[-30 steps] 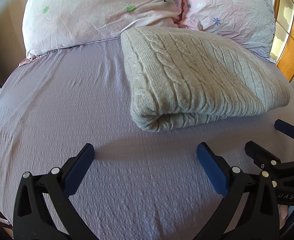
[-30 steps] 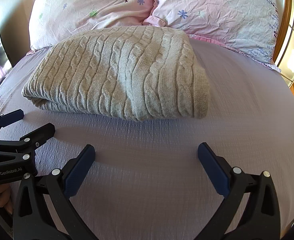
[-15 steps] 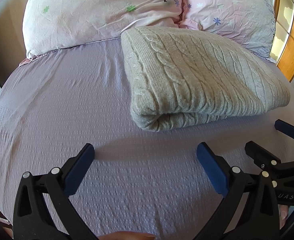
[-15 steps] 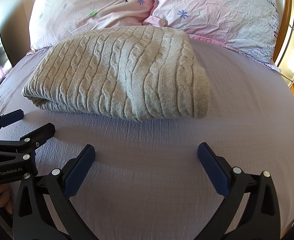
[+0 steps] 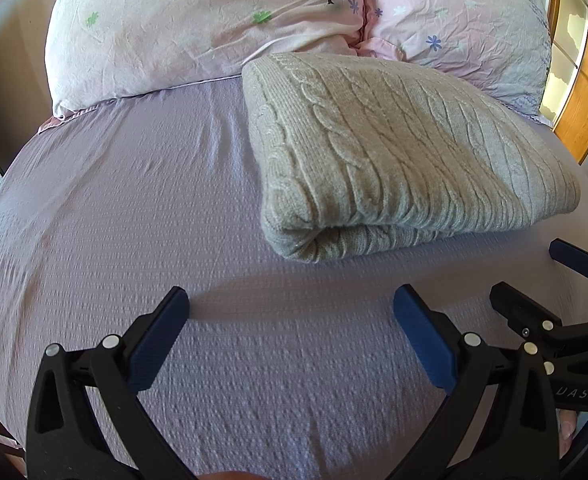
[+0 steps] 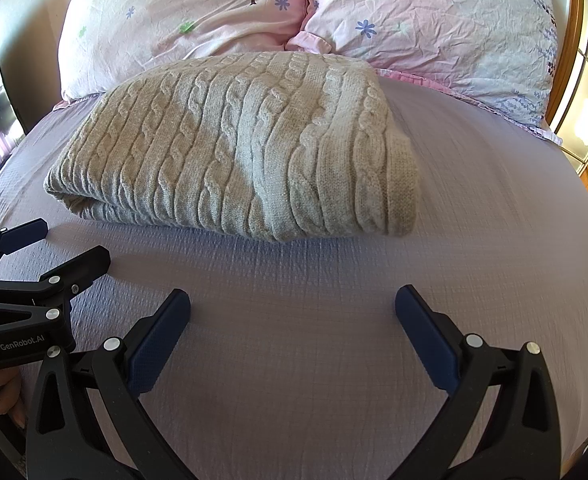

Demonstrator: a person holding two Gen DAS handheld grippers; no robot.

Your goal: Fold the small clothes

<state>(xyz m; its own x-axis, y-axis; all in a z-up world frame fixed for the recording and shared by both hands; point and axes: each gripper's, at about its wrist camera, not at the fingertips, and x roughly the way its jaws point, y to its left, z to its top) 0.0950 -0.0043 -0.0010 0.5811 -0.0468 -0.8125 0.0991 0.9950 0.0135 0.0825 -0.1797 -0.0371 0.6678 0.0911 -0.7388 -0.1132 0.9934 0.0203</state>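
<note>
We hold our left gripper (image 5: 289, 320) and right gripper (image 6: 291, 320) spread wide and empty above the sheet (image 5: 133, 220), because the sweater (image 6: 237, 148) lies folded just ahead of both, seemingly finished.

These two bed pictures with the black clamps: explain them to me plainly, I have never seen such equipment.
No robot here: a person carries a hand-held gripper in each hand, each with a fisheye camera looking along its two blue-padded fingers. One picture is from the left hand-held gripper, the other from the right hand-held gripper; each also glimpses the other at its edge. Both are open and hold nothing. On the lilac bed sheet lies a folded grey cable-knit sweater, with two flowered pillows behind it.
</note>
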